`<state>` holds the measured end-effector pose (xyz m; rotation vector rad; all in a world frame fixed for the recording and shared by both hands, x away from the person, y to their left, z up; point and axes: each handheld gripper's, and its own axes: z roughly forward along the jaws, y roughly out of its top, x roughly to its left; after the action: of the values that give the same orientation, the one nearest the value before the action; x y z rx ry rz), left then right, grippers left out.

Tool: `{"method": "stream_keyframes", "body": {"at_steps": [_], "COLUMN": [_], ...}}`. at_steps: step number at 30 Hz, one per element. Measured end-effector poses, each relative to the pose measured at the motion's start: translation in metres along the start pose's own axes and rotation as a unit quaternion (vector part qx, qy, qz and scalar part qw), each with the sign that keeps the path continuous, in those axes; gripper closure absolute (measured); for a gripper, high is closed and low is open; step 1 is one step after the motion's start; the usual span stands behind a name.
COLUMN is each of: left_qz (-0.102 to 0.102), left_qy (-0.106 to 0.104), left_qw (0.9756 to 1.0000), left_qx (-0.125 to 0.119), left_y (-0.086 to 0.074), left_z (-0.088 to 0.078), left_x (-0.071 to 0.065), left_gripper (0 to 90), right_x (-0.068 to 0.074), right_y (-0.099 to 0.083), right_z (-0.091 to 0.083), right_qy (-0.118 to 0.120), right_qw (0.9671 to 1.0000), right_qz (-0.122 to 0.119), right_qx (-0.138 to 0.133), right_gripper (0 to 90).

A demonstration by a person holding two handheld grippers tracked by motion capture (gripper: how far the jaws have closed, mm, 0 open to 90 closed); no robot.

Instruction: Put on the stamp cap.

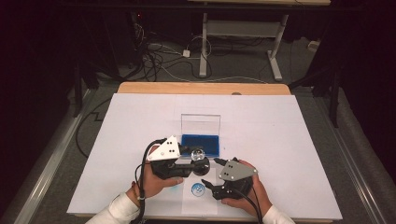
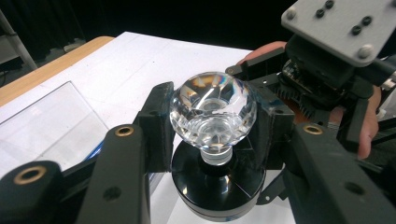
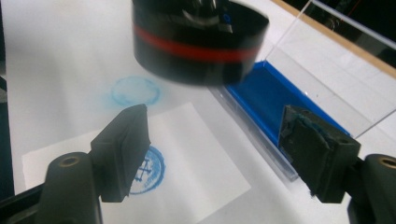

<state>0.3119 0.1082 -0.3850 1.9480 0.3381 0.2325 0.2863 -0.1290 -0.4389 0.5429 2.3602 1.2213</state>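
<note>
Stamp lifted clear of the printed paper.
Left tongs (image 2: pixel 212 135) pinch the stamp (image 2: pixel 212 116) mid-frame, likely heading for the ink pad (image 1: pixel 201 145); right tongs (image 3: pixel 224 154) spread above the paper (image 3: pixel 187 177), perhaps steadying it.

L gripper (image 1: pixel 195 161) w/ stamp (image 1: pixel 200 161) (crystal knob)

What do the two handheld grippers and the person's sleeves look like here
Both the left gripper and the right gripper are black, each with two blocky jaws with brass-coloured rivets. Each carries a grey three-cornered plate dotted with dark screw heads, and a black cable trails back from each toward the person. The right gripper's pads are smeared with blue ink. The person wears white sleeves.
</note>
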Motion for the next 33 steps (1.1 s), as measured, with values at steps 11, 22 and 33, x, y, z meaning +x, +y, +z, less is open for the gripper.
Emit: {"method": "stream_keyframes", "body": {"at_steps": [11,22,33], "left_qz": [0.007,0.012,0.015], "left_qy": [0.008,0.033,0.064], "left_qw": [0.9999,0.9993,0.9978], "left_qx": [0.007,0.011,0.01], "left_y": [-0.001,-0.003,-0.004], "left_z": [-0.005,-0.017,-0.032], "left_x": [0.001,0.005,0.013], "left_gripper": [54.3,54.3,54.3], "right_x": [-0.007,-0.02,-0.035], "right_y": [-0.003,-0.01,-0.028], "right_z": [-0.009,-0.034,-0.057], "right_qy": [-0.03,-0.07,-0.113], "right_qw": [0.9995,0.9972,0.9933], "right_qz": [-0.008,-0.003,0.003], "right_qx": [-0.005,-0.027,-0.025], "right_gripper": [24.2,25.2,25.5]}}
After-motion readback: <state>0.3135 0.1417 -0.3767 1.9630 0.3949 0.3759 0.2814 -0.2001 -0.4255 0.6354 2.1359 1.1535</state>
